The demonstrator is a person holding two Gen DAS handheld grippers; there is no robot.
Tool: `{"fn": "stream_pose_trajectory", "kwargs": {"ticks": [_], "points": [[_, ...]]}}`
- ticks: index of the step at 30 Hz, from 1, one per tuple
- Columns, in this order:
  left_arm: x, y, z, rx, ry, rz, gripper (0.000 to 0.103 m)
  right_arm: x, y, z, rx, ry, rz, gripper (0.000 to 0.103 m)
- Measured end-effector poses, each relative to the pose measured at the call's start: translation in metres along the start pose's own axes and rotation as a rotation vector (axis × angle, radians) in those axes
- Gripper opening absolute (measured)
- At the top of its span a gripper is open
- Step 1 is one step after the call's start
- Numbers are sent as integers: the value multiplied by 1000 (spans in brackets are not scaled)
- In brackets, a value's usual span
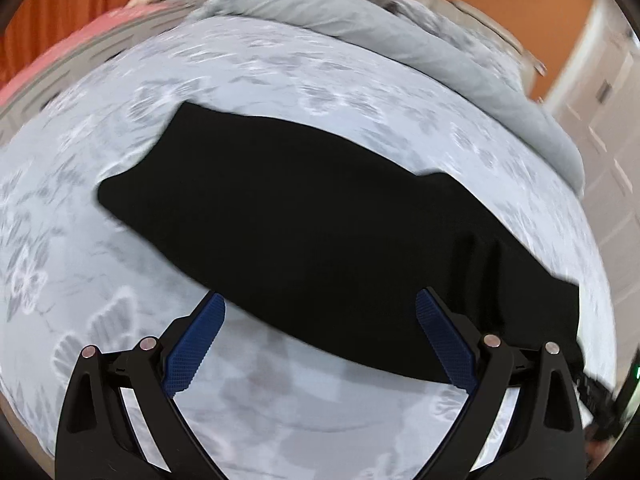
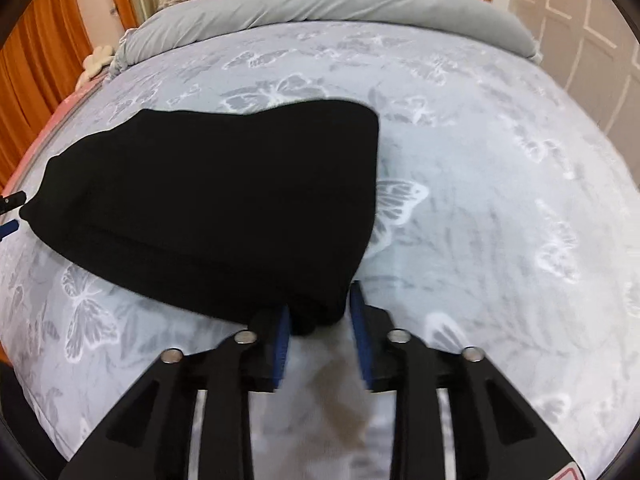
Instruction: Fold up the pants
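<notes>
Pants (image 1: pixel 304 224), black and already doubled into a compact dark slab, lie across the middle of the left wrist frame on a bed (image 1: pixel 280 68) whose pale sheet is printed with grey butterflies; a rolled grey duvet (image 2: pixel 320 12) sits along the top of the right wrist frame, pushed back, I judge, to leave flat room for folding. The left gripper (image 1: pixel 320 312) stands wide with nothing between its blue pads (image 1: pixel 196 340), hovering at the slab's near edge in the lower centre of its frame, free to reach for a fresh hold. The right gripper (image 2: pixel 320 312) is narrowed around a bunched near corner of the cloth at the lower centre of its frame; the left pad touches the fabric, while a pale gap shows beside the right one, so the hold looks loose rather than a firm pinch.
</notes>
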State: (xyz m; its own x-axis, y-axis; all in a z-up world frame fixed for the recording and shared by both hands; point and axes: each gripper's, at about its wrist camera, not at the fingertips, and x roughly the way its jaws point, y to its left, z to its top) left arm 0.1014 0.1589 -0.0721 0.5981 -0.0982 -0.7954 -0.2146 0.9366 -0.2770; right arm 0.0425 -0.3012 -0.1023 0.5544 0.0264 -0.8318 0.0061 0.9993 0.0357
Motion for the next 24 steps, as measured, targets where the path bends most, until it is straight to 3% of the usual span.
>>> {"fn": "stream_pose_trajectory", "kwargs": {"ticks": [2, 3, 5, 9, 11, 18, 19, 20, 21, 23, 24], "points": [[-3, 24, 6, -72, 2, -7, 94, -17, 9, 0, -30, -27, -10, 35], [-3, 42, 10, -128, 2, -8, 94, -23, 13, 3, -36, -44, -1, 49], [1, 76, 16, -236, 15, -3, 94, -34, 20, 7, -48, -91, 10, 65], [23, 127, 22, -446, 56, -52, 94, -32, 27, 21, -26, -96, 8, 66], [35, 138, 21, -492, 60, -68, 94, -29, 30, 26, -5, -89, 29, 66], [52, 131, 28, -482, -24, -71, 95, -16, 46, 30, -10, -70, 26, 70], [52, 130, 30, -481, -40, -75, 80, -14, 49, 30, -14, -63, 22, 70], [54, 131, 34, -477, -45, -85, 47, -12, 49, 30, -15, -61, 17, 71], [60, 133, 36, -483, -13, -110, 34, -11, 49, 31, -15, -59, 13, 71], [64, 141, 35, -545, -4, -150, 22, -9, 49, 32, -11, -58, 10, 71], [62, 141, 34, -576, -7, -169, 21, -8, 47, 33, -8, -58, 7, 71]]}}
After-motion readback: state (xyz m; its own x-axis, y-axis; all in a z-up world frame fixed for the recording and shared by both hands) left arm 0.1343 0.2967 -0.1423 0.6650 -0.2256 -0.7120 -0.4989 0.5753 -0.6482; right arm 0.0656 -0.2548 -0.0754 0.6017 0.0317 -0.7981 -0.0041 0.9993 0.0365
